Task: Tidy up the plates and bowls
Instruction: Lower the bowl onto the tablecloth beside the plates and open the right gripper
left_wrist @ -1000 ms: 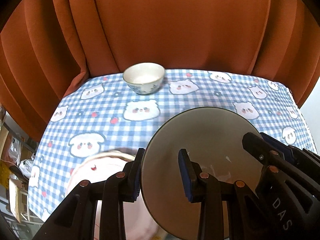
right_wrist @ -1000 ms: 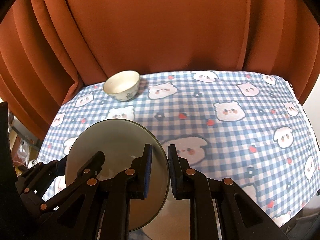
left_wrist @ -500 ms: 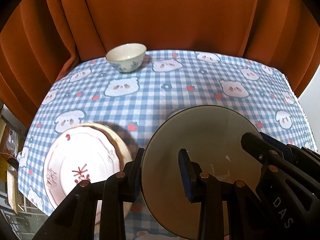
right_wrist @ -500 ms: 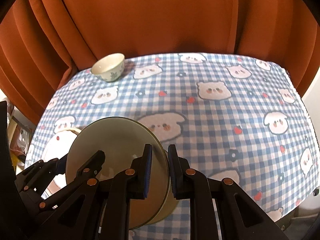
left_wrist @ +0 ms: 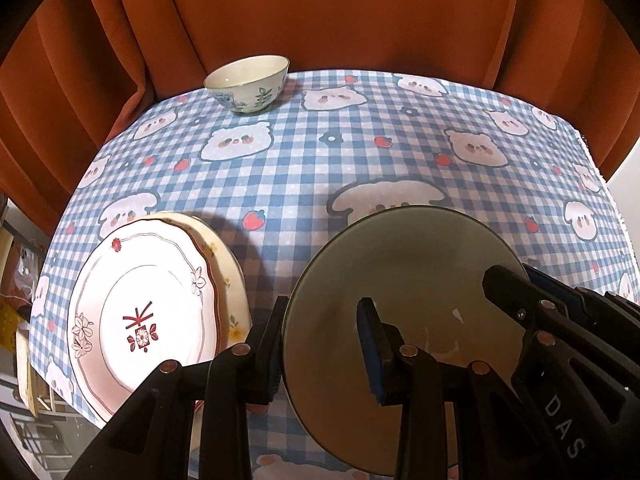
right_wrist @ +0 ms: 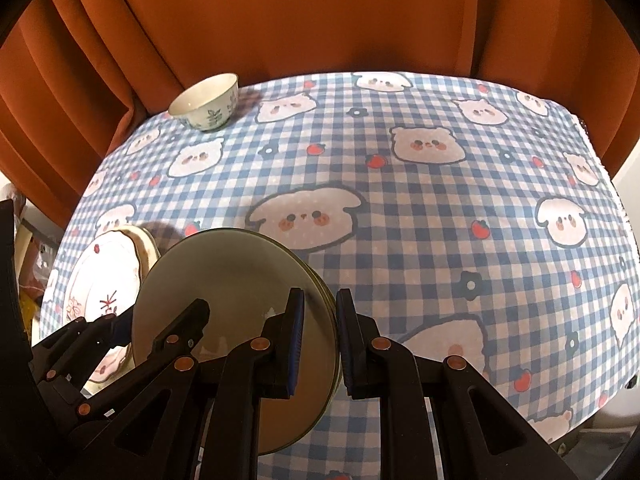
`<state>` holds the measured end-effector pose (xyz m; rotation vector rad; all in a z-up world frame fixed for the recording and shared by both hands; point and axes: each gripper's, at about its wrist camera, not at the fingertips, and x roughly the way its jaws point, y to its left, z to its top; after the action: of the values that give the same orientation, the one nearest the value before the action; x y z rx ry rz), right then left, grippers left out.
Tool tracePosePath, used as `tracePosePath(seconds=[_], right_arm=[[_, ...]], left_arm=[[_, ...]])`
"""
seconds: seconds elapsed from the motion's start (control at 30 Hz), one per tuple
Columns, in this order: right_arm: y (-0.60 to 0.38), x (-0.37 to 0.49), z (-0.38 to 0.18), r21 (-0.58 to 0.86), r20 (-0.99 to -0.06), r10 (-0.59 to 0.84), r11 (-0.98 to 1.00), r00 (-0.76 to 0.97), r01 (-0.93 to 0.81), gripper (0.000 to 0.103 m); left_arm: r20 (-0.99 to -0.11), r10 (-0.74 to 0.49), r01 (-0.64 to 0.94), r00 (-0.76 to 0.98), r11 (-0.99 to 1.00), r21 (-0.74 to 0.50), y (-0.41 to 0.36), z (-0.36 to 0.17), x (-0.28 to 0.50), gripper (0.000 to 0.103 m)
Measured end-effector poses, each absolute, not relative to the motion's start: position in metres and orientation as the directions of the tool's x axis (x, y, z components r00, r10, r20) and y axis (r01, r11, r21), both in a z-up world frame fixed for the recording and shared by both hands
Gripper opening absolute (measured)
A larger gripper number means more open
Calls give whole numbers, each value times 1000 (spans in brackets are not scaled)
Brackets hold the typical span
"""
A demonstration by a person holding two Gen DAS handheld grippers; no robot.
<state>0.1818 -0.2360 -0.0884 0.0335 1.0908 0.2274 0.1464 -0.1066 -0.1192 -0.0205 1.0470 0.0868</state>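
Observation:
Both grippers hold one grey-green plate (left_wrist: 404, 268) above the table. My left gripper (left_wrist: 324, 344) is shut on its left rim; my right gripper (right_wrist: 318, 336) is shut on its right rim, where the plate (right_wrist: 232, 276) shows tilted. A stack of white floral plates (left_wrist: 140, 312) lies on the tablecloth at the near left, also seen in the right wrist view (right_wrist: 108, 276). A small white bowl with green leaf print (left_wrist: 248, 84) stands upright at the far left edge, and shows in the right wrist view (right_wrist: 206, 102).
The table carries a blue checked cloth with bear prints (right_wrist: 400, 184). Orange curtains (left_wrist: 320, 12) hang close behind the far edge. The cloth's right edge (right_wrist: 604, 168) drops off beside a pale wall.
Both grippers have risen and pulled back with the grey-green plate. The stack of floral plates, mostly hidden a second ago, has come into full view at the left.

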Motion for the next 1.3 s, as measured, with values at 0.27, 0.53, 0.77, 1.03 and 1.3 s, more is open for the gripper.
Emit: tracePosePath(seconds=[0.27, 0.53, 0.77, 1.03, 1.3], right_arm=[[-236, 186, -95, 117, -877, 186, 977, 444, -178, 20], [-238, 183, -98, 120, -862, 197, 974, 466, -191, 23], [-234, 177, -97, 123, -871, 198, 974, 449, -190, 42], [-221, 170, -85, 100, -869, 154, 985, 469, -139, 59], [-190, 170, -56, 64, -844, 107, 993, 526, -101, 66]], left_arm=[[-859, 79, -76, 507, 996, 47, -112, -124, 149, 33], [-845, 72, -83, 530, 996, 32, -111, -125, 144, 38], [-856, 21, -48, 516, 999, -5, -107, -126, 137, 61], [-841, -42, 0, 539, 999, -50, -88, -112, 137, 71], [-807, -68, 40, 586, 998, -55, -51, -82, 143, 76]])
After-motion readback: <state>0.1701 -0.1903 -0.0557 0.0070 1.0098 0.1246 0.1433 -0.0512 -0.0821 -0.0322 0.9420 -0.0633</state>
